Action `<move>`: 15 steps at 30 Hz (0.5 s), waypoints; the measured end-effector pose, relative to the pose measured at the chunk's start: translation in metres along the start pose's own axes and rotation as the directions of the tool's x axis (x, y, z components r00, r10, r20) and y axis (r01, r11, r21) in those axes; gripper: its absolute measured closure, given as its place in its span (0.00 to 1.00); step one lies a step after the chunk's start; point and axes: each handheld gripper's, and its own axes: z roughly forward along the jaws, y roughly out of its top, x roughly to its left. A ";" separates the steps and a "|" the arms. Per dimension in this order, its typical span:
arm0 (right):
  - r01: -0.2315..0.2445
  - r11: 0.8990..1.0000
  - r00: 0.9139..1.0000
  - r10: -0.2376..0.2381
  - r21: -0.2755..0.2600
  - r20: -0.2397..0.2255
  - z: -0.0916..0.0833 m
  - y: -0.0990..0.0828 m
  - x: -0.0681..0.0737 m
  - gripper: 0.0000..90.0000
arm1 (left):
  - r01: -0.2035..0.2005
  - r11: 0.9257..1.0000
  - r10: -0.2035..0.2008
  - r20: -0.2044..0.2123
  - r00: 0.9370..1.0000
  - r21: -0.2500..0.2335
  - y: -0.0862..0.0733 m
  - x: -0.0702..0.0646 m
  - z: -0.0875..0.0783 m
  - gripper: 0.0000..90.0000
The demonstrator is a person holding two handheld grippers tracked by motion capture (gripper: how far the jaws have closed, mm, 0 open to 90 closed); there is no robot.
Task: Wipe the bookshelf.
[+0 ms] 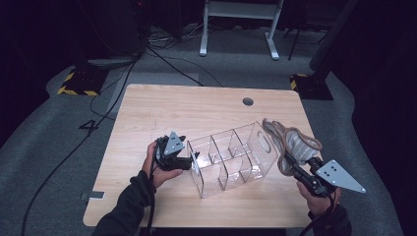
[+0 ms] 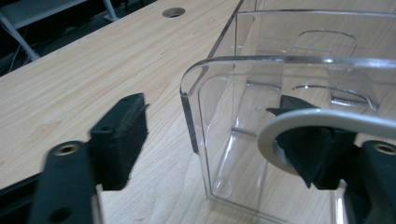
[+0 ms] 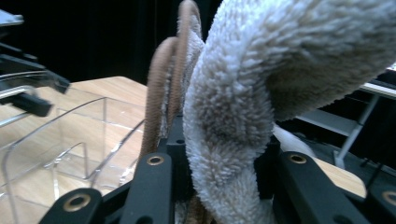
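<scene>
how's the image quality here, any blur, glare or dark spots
High view: the table is lit but the surroundings are nearly black. Left gripper view: pale glare streaks on the clear organizer rim, near jaws soft. Right gripper view: the fluffy cloth sits very close and sharp, and the background is dark.

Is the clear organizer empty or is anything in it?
Empty. The organizer's compartments show only bare wood through the clear walls in the high view; the fluffy cloth is outside it, pinched in the right gripper.
</scene>
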 end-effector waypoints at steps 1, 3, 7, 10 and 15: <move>-0.004 1.000 1.000 0.004 0.002 0.007 0.000 0.000 -0.001 0.76 | -0.008 1.000 0.008 -0.006 1.000 -0.001 0.000 -0.001 -0.003 0.26; -0.014 1.000 1.000 0.013 0.013 0.024 0.001 -0.003 -0.005 0.76 | -0.011 1.000 0.011 -0.014 1.000 -0.009 -0.002 -0.002 -0.008 0.25; -0.024 0.998 0.998 0.021 0.057 0.053 0.009 -0.010 -0.013 0.76 | -0.019 1.000 0.019 -0.044 0.999 -0.001 -0.005 -0.004 -0.018 0.23; -0.031 0.995 0.998 0.026 0.098 0.050 0.016 -0.017 -0.016 0.76 | -0.019 1.000 0.019 -0.058 0.998 0.004 -0.009 -0.008 -0.028 0.23; -0.025 0.986 0.999 0.021 0.166 0.024 0.033 -0.030 -0.016 0.76 | -0.040 0.997 0.041 -0.029 0.999 0.061 -0.026 -0.030 -0.040 0.21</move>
